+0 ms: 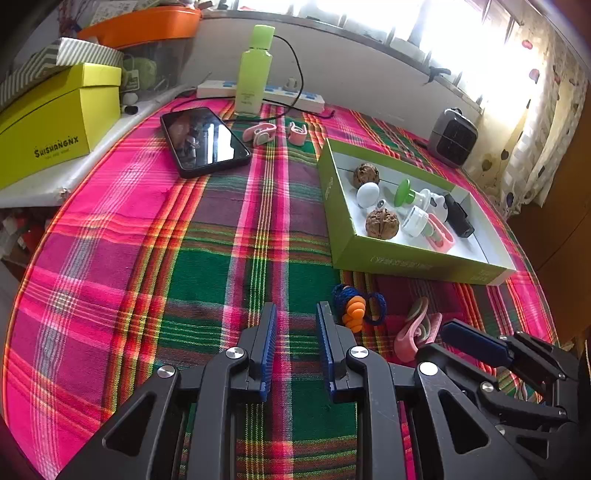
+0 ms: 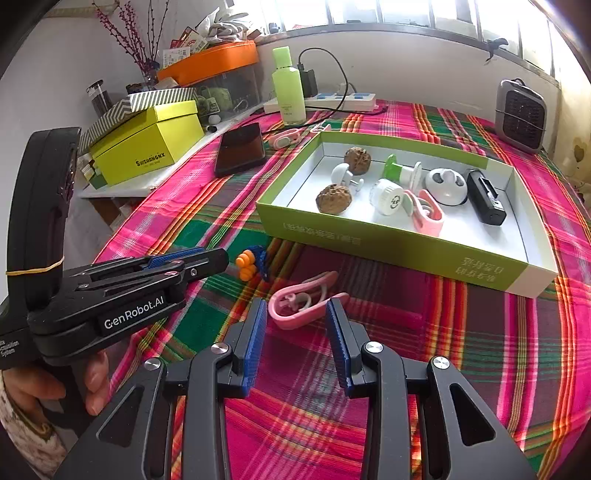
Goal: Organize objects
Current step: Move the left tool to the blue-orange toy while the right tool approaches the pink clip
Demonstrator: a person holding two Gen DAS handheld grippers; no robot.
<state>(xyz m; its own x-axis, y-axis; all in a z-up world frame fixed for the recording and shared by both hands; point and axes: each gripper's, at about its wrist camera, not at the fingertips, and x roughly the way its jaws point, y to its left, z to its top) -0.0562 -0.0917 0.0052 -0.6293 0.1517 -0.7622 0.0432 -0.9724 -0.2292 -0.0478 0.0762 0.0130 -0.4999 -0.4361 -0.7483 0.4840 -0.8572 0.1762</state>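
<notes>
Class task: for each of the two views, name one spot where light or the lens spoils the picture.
Left wrist view: the bright window is washed out to white, and the glossy black phone carries glare streaks. Right wrist view: the fisheye lens bends the pink-and-green plaid tablecloth lines and darkens the corners.

Domestic room, lived-in. Evidence: plaid tablecloth (image 1: 207, 258) over counter, patterned curtain (image 1: 546, 122) at bright window, power strip (image 2: 321, 99) with charger, phone (image 1: 205, 142), small space heater (image 2: 521, 116), stacked shoe boxes (image 2: 147, 142), dried branches (image 2: 131, 33).
</notes>
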